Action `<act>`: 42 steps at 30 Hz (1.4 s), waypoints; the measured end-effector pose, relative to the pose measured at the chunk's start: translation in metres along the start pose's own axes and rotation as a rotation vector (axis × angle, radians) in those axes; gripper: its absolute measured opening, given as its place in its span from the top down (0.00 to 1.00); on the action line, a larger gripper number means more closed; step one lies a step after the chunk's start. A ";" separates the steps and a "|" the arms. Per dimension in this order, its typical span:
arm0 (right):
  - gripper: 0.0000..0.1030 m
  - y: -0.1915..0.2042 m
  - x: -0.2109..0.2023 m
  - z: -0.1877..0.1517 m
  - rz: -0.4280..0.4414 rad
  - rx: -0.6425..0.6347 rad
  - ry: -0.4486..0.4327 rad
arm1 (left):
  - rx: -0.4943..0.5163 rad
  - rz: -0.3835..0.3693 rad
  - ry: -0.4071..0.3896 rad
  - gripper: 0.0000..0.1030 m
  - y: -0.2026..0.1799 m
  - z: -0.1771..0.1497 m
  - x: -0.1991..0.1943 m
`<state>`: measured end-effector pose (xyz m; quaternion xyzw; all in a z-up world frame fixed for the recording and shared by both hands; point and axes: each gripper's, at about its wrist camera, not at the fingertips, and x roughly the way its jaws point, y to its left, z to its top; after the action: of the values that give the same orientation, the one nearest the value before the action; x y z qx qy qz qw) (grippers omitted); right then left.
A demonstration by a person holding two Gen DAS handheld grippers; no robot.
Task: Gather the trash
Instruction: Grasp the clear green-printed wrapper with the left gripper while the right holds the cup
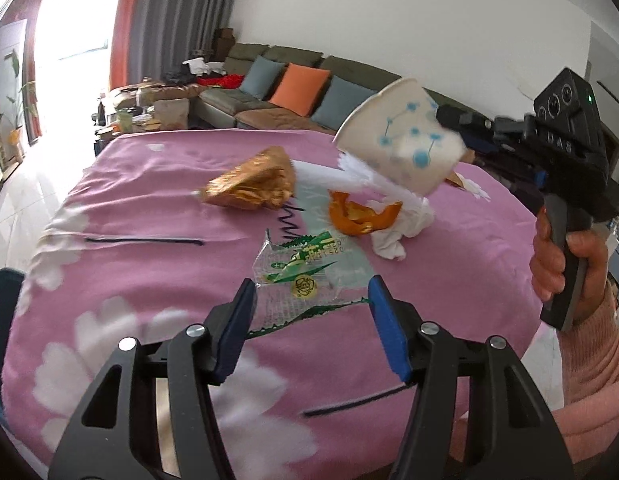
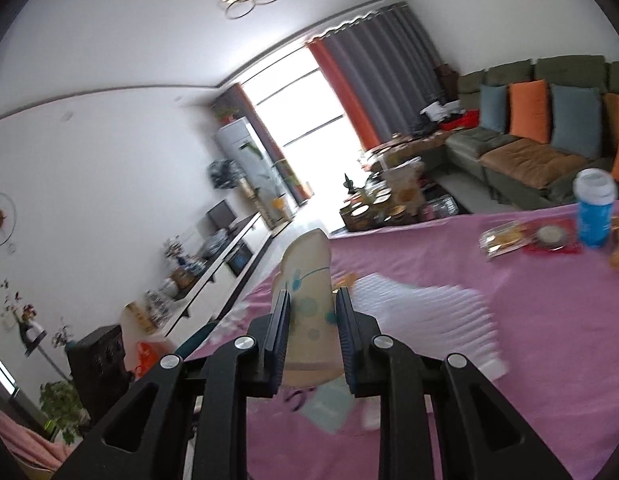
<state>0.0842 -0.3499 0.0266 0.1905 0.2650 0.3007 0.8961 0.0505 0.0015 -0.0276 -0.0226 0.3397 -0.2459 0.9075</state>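
Your left gripper (image 1: 311, 292) hangs with its blue pads spread apart, gripping nothing, above the near edge of the clear green-printed wrapper (image 1: 305, 268) lying flat on the pink flowered cloth (image 1: 149, 208). Your right gripper (image 2: 312, 312) is clenched on a squashed white paper cup (image 2: 309, 280) with blue dots, lifted off the cloth and tilted. Beyond the wrapper lie orange peel (image 1: 357, 216) and a crumpled white tissue (image 1: 393, 236), touching; farther left sits a gold foil bag (image 1: 251, 184).
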 end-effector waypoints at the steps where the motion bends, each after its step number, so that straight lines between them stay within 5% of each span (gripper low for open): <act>1: 0.79 0.007 0.004 -0.002 0.004 -0.006 0.012 | -0.007 0.007 -0.003 0.44 0.004 -0.001 -0.004; 13: 0.78 0.040 0.057 -0.043 -0.021 -0.117 0.241 | -0.069 0.051 -0.008 0.44 0.032 -0.020 -0.023; 18: 0.60 0.042 0.067 -0.060 -0.003 -0.101 0.318 | -0.083 0.059 -0.010 0.44 0.036 -0.024 -0.024; 21: 0.68 0.046 0.068 -0.061 0.018 -0.098 0.325 | -0.088 0.063 -0.014 0.44 0.038 -0.026 -0.027; 42: 0.68 0.110 0.088 -0.050 0.122 -0.195 0.304 | -0.172 0.190 -0.123 0.44 0.082 -0.030 -0.088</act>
<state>0.0664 -0.2018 0.0104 0.0711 0.3549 0.4039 0.8402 0.0104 0.1175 -0.0142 -0.0829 0.3038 -0.1272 0.9406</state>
